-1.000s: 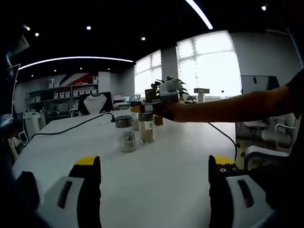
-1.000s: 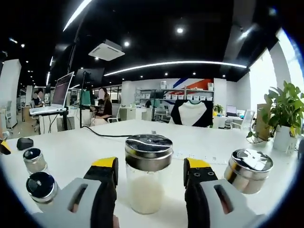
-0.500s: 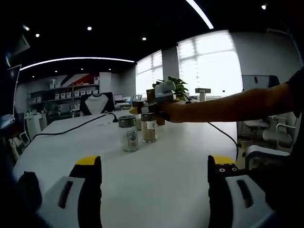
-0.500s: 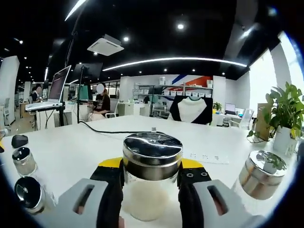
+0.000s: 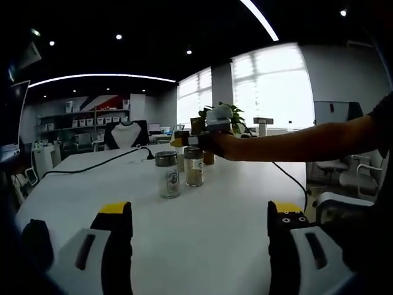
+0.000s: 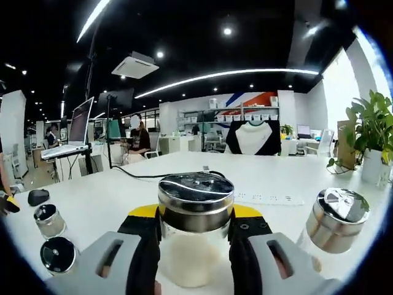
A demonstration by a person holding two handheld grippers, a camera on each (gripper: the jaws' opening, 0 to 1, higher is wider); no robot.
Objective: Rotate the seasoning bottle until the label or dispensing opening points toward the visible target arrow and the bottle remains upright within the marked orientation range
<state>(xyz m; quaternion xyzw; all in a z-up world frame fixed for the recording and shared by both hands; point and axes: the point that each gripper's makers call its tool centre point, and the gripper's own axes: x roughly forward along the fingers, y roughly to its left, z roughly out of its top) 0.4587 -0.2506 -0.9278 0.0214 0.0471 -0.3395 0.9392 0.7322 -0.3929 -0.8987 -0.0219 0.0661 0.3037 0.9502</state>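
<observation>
One broad white table spans the lower half of both views. At lower centre of the right gripper view, the right gripper pinches an upright glass seasoning bottle with a steel lid and white contents. The left gripper, low in its view, is spread apart and holds nothing. Two small glass jars with dark lids stand at lower left of the right gripper view.

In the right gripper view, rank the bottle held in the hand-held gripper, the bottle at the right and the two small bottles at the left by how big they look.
1. Held seasoning bottle, nearest the camera.
2. Right bottle.
3. Two left bottles, alike.
</observation>
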